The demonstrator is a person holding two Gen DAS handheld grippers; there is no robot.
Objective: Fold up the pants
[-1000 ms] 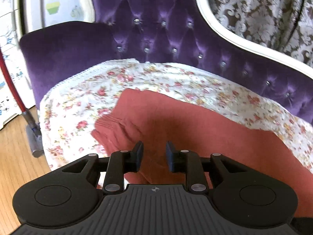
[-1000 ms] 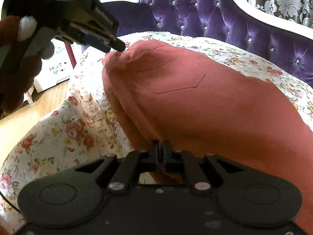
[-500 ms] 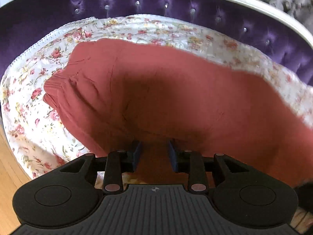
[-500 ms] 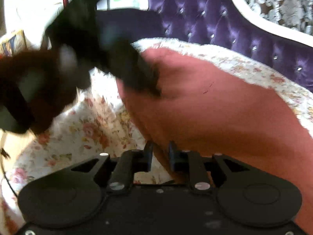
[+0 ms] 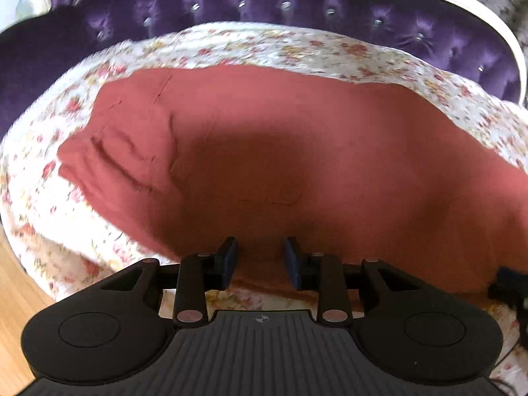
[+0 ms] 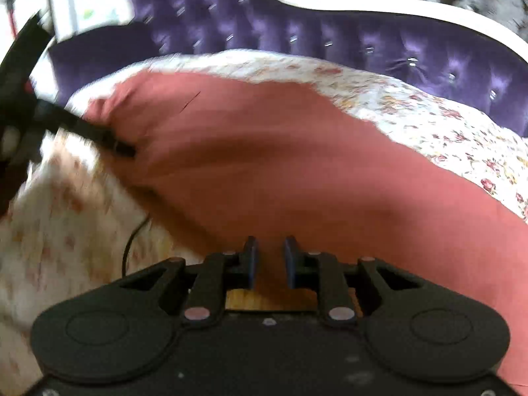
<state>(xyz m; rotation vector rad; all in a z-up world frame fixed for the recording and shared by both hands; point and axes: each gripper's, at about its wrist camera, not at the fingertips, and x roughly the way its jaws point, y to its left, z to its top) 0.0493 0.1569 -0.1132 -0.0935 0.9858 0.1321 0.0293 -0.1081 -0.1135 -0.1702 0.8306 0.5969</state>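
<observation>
We had the soft, floppy pants (image 5: 297,151) spread on the floral sofa cover (image 5: 330,49), both hand-held grippers, left (image 5: 260,262) and right (image 6: 269,260), slightly open at the near edge, probably best pinched there.

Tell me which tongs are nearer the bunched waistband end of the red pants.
Left. The left tongs sit right at the waistband end of the red pants, tips against the fabric. The right tongs are farther along, at the near edge.

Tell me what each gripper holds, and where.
Nothing is held: both the left gripper and right gripper have just been opening, jaws apart over the near edge of the pants.
</observation>
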